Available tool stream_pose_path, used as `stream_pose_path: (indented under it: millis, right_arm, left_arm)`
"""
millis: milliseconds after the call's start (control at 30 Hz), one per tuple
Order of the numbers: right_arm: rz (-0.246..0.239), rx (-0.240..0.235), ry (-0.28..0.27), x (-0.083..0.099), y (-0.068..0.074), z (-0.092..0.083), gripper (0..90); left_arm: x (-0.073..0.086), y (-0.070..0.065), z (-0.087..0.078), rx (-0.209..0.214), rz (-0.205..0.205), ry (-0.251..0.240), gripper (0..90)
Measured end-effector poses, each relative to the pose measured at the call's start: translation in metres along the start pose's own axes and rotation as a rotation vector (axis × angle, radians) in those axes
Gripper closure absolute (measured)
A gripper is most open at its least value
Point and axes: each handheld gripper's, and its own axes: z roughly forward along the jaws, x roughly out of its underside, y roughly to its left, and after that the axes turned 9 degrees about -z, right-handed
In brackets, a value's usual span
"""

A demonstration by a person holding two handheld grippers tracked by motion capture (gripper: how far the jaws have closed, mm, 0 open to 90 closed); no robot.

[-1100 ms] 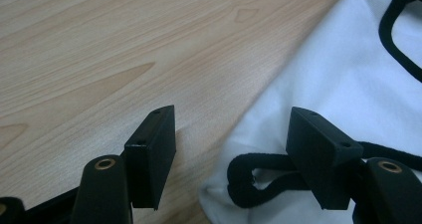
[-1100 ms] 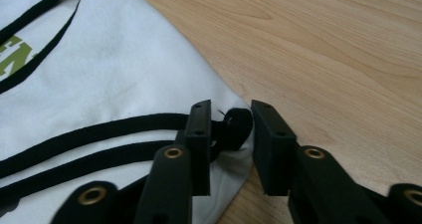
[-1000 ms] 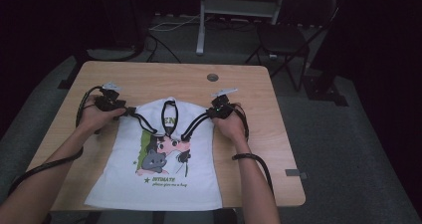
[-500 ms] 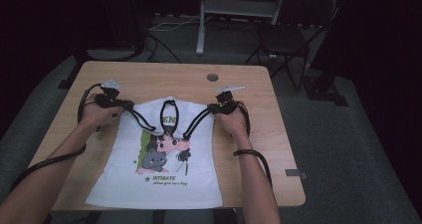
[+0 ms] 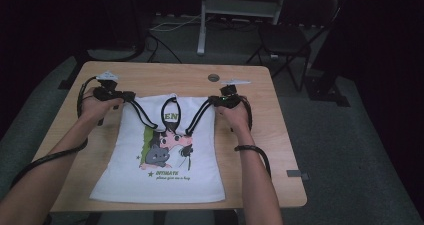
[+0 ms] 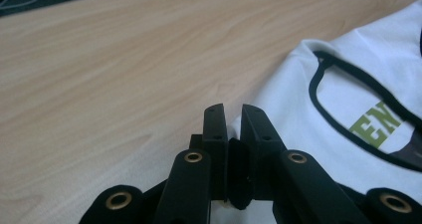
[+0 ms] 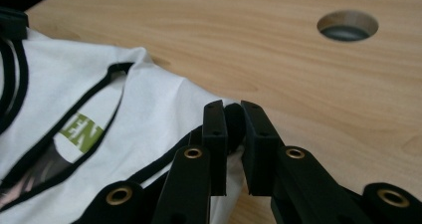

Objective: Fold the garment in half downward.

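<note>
My left gripper (image 5: 131,97) has just clenched on the white shirt (image 5: 165,180), at its ten o'clock corner. My right gripper (image 5: 214,100) grasps the two o'clock corner of it.

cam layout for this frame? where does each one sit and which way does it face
High view: above the person's side, facing forward and down on the light wooden table; both forearms, left gripper and right gripper show.
Left gripper view: on the left gripper, looking along its black jaws shut on the shoulder strap of the white black-trimmed printed tank top.
Right gripper view: on the right gripper, jaws shut on the other strap, round table hole beyond.
Shared: both gripper views show the green "EN" print.
</note>
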Motion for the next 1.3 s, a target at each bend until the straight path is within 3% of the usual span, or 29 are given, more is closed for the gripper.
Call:
stream_pose_path:
  millis: [233, 333, 500, 600, 800, 867, 1033, 1300]
  right_arm:
    - [0.008, -0.003, -0.056, -0.012, -0.006, -0.011, 82.2]
    - [0.008, -0.015, -0.092, -0.016, -0.006, -0.016, 82.1]
    - [-0.002, -0.030, -0.103, -0.016, -0.004, -0.017, 82.1]
    - [-0.029, -0.080, -0.132, -0.016, 0.003, -0.021, 82.1]
    - [-0.058, -0.131, -0.146, -0.010, 0.007, -0.029, 82.1]
    - [-0.071, -0.154, -0.148, -0.004, 0.007, -0.034, 82.1]
    - [-0.071, -0.178, -0.153, 0.002, 0.008, -0.040, 82.1]
    - [-0.101, -0.195, -0.121, 0.014, 0.010, -0.045, 82.1]
  left_arm:
    - [-0.006, 0.004, -0.008, 0.010, -0.037, -0.062, 81.6]
    - [-0.009, 0.004, -0.013, 0.029, -0.034, -0.086, 81.6]
    - [-0.010, 0.001, -0.017, 0.062, -0.033, -0.083, 81.4]
    - [-0.009, -0.001, -0.020, 0.081, -0.022, -0.078, 81.4]
    - [-0.004, -0.003, -0.029, 0.130, -0.007, -0.069, 81.3]
    - [0.001, -0.004, -0.033, 0.137, 0.010, -0.061, 81.3]
    - [0.006, -0.003, -0.037, 0.147, 0.005, -0.063, 81.3]
    - [0.014, -0.008, -0.041, 0.147, 0.045, -0.039, 81.2]
